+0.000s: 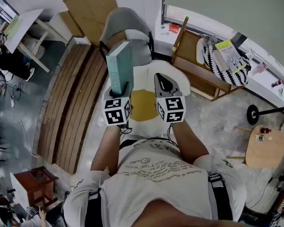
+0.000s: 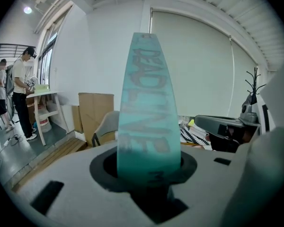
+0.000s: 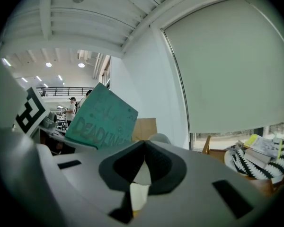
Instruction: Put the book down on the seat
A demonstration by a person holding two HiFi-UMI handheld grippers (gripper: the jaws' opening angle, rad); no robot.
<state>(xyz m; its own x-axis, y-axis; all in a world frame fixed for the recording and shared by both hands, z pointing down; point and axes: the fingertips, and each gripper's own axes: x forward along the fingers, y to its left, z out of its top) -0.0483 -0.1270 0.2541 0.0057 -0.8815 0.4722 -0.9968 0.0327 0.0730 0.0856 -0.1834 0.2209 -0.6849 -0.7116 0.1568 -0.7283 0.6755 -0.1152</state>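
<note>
we've got the left hand-held gripper (image 1: 122, 88) clamped on the book (image 1: 120, 64), upright over the seat (image 1: 181, 81) at its left edge. the right hand-held gripper (image 1: 163, 79), jaws together and holding nothing, hangs over the right side. the yellow middle (image 1: 143, 106) shows open between them.

The green book (image 2: 149, 112) has one big word running up its thin edge: DEADLINE. The letters are dark and a bit rubbed. The same word stands slanting on the flat cover of the book (image 3: 102, 119). There I can read DEADLIN before the end gets hidden.

Just below the book, the left cube (image 1: 116, 111) on the left tool (image 1: 123, 86) has black and white square marks. The right cube (image 1: 171, 109) on the right tool (image 1: 163, 79) has them too. They are patterns, not words.

Further below the book, the person's white shirt (image 1: 154, 167) has lines of small print, too small to read.
</note>
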